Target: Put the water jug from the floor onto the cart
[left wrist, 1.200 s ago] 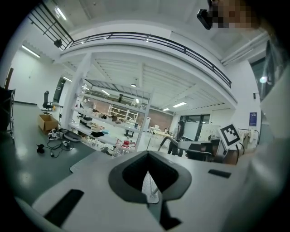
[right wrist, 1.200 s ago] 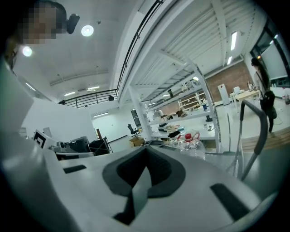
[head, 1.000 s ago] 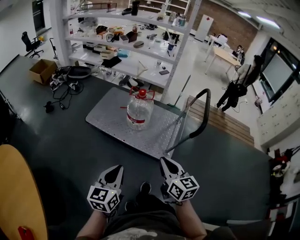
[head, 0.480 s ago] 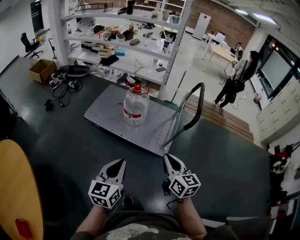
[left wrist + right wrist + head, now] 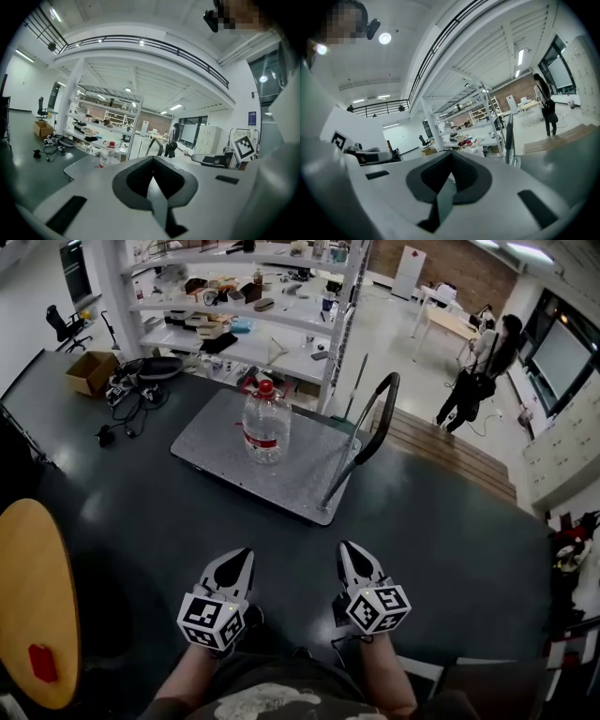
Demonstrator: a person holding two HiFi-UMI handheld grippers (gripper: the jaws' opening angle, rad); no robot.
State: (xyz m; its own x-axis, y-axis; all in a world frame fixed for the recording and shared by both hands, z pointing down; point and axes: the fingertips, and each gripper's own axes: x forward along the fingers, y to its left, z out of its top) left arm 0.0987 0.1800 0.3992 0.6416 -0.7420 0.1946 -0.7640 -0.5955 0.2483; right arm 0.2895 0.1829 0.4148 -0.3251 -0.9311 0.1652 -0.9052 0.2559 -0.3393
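The fingers [image 5: 232, 570] of the left gripper [image 5: 244, 556] are pressed together, and nothing is held between them; in the left gripper view the pads are seen meeting at the tip. The fingers of the right gripper [image 5: 345, 549] are likewise closed and empty. Both grippers are carried low, side by side, close to the person's body. They point toward the cart [image 5: 309, 486] and are well apart from it.

The water jug [image 5: 265, 427] stands upright on the cart deck, red cap [image 5: 265, 387] uppermost. It is on the deck's far-left part, apart from the black handle [image 5: 373, 423]. No part of it rests on the floor [image 5: 141, 512].

The placement is judged complete, and the step in hand is judged to be the retreat from the cart. For a clean retreat:

- The fingers are to be held closed, so that nothing is snagged.
- The handle is not to be brushed. The cart probably rolls, and a tall, water-filled jug is likely to rock if the deck is jolted.
- The jug's upright stance is best confirmed from the head view.
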